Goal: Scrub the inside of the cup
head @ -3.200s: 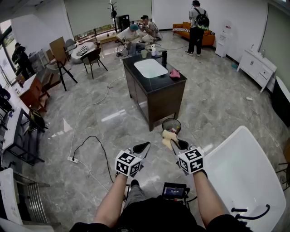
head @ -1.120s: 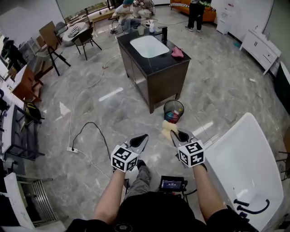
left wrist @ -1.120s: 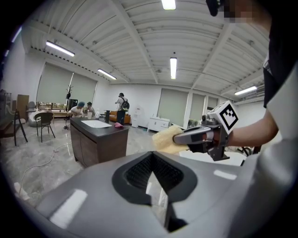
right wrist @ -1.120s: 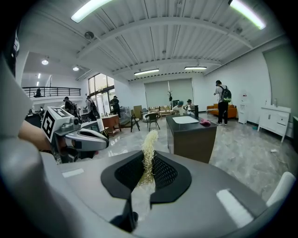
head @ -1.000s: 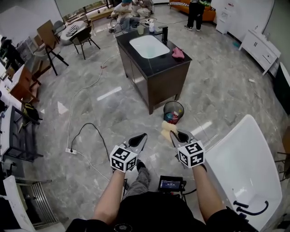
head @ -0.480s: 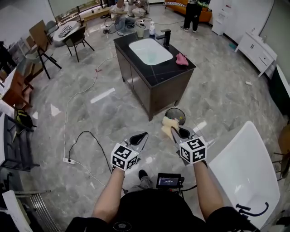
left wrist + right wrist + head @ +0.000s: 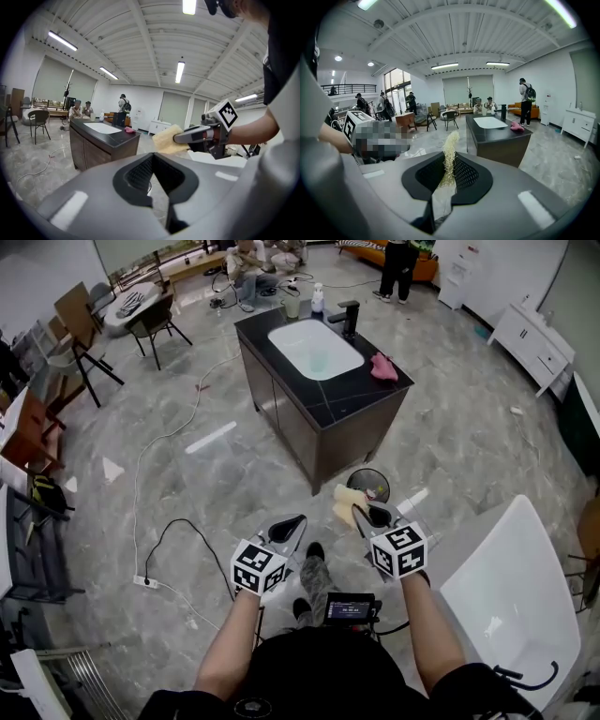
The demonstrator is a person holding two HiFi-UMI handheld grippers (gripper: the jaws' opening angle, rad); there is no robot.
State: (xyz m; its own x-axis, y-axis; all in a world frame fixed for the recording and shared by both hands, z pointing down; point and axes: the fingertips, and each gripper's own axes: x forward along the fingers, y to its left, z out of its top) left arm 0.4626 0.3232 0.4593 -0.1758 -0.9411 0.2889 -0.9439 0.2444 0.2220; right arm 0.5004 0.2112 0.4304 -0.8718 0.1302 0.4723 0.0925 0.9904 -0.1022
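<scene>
Head view: you stand on the floor short of the worktop's [image 7: 375, 395] near end, with both claws held out toward it. The left claw [image 7: 289, 525] is closed and carries nothing. The right claw [image 7: 362, 514] is clamped on the yellow sponge [image 7: 345, 502]. What I take for the cup [image 7: 292, 306] stands pale at the worktop's far end, well apart from both claws. A greenish shape in the basin [image 7: 298, 337] is too small to name. A pink cloth [image 7: 383, 367] lies on the worktop beside the basin.

Left gripper view: the jaws meet with nothing between them. The right claw shows on the side away from the worktop, with the sponge sticking out past its tips.

Right gripper view: the jaws are pinched on the sponge, seen edge-on as a frayed strip. The worktop lies ahead, not reached.

Progress, as I judge it: the sponge is in hand and that is all so far. No scrubbing has begun. You have yet to close on the worktop, take up the cup with the free left claw and work the sponge round its inside.
</scene>
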